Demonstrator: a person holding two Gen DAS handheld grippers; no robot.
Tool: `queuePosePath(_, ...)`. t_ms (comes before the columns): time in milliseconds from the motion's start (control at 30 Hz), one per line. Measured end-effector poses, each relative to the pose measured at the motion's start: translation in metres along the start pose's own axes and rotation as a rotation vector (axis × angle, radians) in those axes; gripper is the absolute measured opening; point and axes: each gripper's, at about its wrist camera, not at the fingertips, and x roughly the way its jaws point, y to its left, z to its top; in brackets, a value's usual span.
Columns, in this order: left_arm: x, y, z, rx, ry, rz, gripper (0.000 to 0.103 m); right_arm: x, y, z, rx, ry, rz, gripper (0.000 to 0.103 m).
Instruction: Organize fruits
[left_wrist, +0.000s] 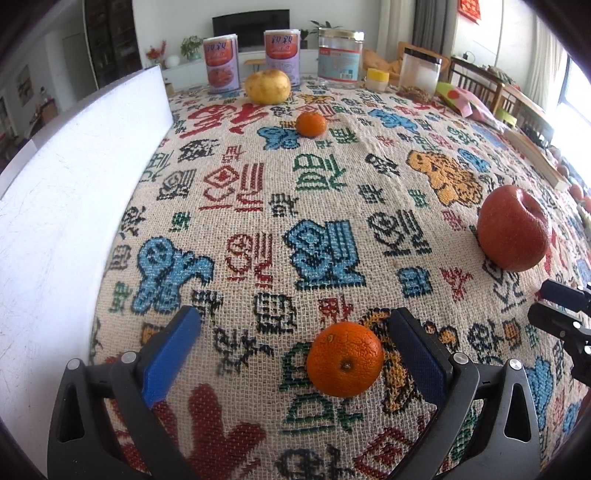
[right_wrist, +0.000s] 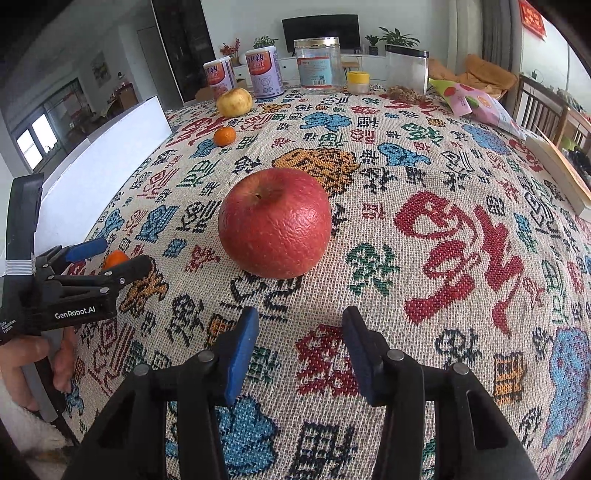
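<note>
On the patterned woven tablecloth, your left gripper sits low with its blue-padded jaws spread wide, and a small orange rests on the cloth between them, close to the right pad and well clear of the left one; neither pad visibly presses it. From the right wrist view that same orange peeks out between the left gripper's fingers at the left edge. Your right gripper is parted too, holding nothing, with the red apple standing upright on the cloth just beyond its fingertips, stem dimple up. Farther back on the left lie a second small orange and, beyond it, a yellow pear-like fruit. Along the far edge stand two purple-labelled cans, a clear jar with a blue label, a small yellow-lidded pot and a clear container with a dark rim. A white board runs along the left side of the table.
</note>
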Motion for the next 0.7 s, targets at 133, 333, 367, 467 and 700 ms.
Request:
queuePosePath(133, -0.002, 0.002, -0.001, 0.001, 0.004, -0.018, 0.102, -0.006, 0.0, -0.013, -0.016, -0.036, -0.019, 0.053)
queuePosePath(333, -0.037, 0.032, -0.031, -0.012, 0.032, -0.202, 0.102, -0.012, 0.01, -0.033, -0.042, -0.064, -0.063, 0.084)
queuePosePath(367, -0.04, 0.036, -0.035, -0.026, 0.027, -0.213, 0.101, -0.013, 0.01, -0.035, -0.04, -0.065, -0.066, 0.087)
queuePosePath(467, -0.042, 0.034, -0.036, -0.027, 0.022, -0.188, 0.1, -0.011, 0.007, -0.035, -0.019, -0.061, -0.073, 0.093)
queuePosePath(700, -0.026, -0.007, -0.021, 0.091, -0.003, -0.092, 0.076, -0.007, 0.011, -0.034, -0.042, -0.041, -0.087, 0.099)
